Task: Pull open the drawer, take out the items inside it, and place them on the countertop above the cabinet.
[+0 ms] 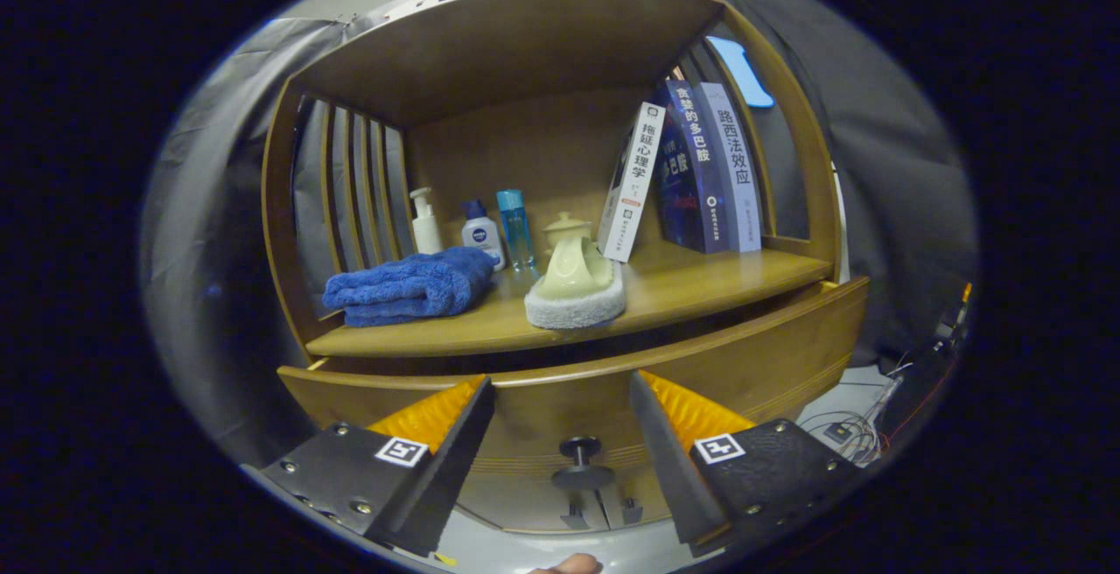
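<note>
The gripper [560, 412] is spread wide with nothing held, its fingers flanking the drawer's knob [581, 462], which sits between them and slightly ahead. The drawer [770, 355] front looks barely pulled out under the countertop [700, 290]; closing on the knob comes next

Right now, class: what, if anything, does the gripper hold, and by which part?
Nothing. The gripper is open, its fingers either side of the drawer knob without pressing it.

the drawer [700, 364] front hides whatever lies inside; gripper [563, 408] fingers spread apart.
</note>
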The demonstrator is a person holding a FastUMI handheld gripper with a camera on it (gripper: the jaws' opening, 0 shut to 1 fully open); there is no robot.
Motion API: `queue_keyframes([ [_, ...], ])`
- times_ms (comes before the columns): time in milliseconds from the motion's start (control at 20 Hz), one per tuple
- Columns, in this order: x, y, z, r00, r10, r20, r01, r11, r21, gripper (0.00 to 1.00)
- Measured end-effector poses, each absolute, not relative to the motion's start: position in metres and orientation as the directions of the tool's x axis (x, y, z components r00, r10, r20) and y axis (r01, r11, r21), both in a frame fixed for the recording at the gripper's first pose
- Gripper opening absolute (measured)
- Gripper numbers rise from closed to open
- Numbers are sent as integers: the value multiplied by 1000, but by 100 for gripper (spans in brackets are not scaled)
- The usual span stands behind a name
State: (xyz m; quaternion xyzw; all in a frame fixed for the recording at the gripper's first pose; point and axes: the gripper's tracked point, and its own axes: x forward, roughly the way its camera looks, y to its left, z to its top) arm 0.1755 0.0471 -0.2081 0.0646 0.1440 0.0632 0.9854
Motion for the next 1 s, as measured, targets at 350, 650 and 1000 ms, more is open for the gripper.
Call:
queue_keyframes([
  [350,182,47,-209,950,142,-278,-103,983,153,95],
  [650,184,47,-209,951,143,-273,-100,981,165,95],
  [1000,191,48,-210,952,142,-272,-94,979,181,95],
])
